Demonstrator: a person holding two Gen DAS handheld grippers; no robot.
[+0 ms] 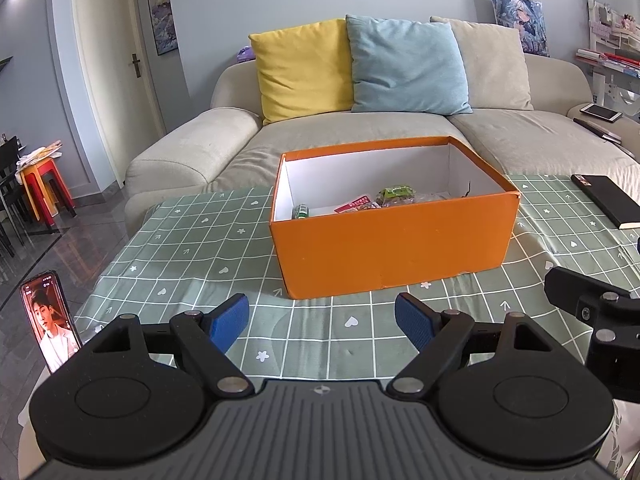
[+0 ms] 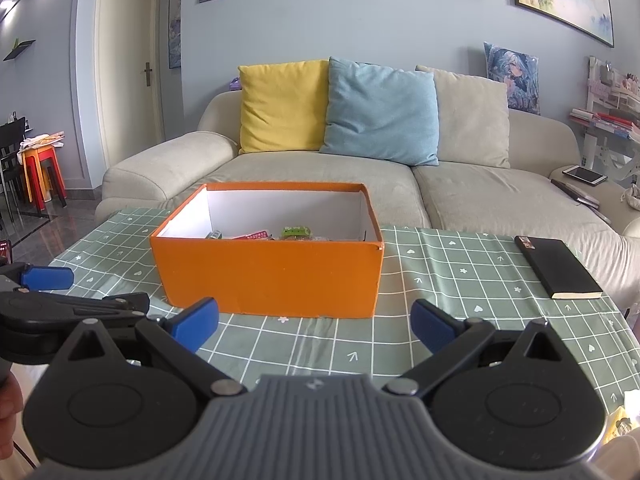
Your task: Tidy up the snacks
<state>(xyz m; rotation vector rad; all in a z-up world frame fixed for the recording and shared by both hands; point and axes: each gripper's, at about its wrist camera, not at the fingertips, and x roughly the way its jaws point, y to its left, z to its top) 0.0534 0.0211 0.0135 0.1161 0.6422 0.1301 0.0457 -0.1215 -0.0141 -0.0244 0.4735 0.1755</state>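
An orange box (image 1: 392, 256) with a white inside stands on the green checked tablecloth; it also shows in the right wrist view (image 2: 272, 276). Inside lie snack packets: a green one (image 1: 396, 193) (image 2: 296, 232), a red one (image 1: 356, 204) (image 2: 252, 235) and a small green-and-white one (image 1: 301, 212). My left gripper (image 1: 322, 322) is open and empty, just short of the box's near wall. My right gripper (image 2: 314, 322) is open and empty, also in front of the box. The left gripper's fingers (image 2: 48, 278) show at the left of the right wrist view.
A black book (image 2: 558, 266) (image 1: 606, 200) lies on the table's right side. A phone (image 1: 50, 322) with a lit screen stands at the table's left edge. A beige sofa (image 2: 304, 176) with cushions is behind the table. Part of my right gripper's body (image 1: 592, 304) is at the right.
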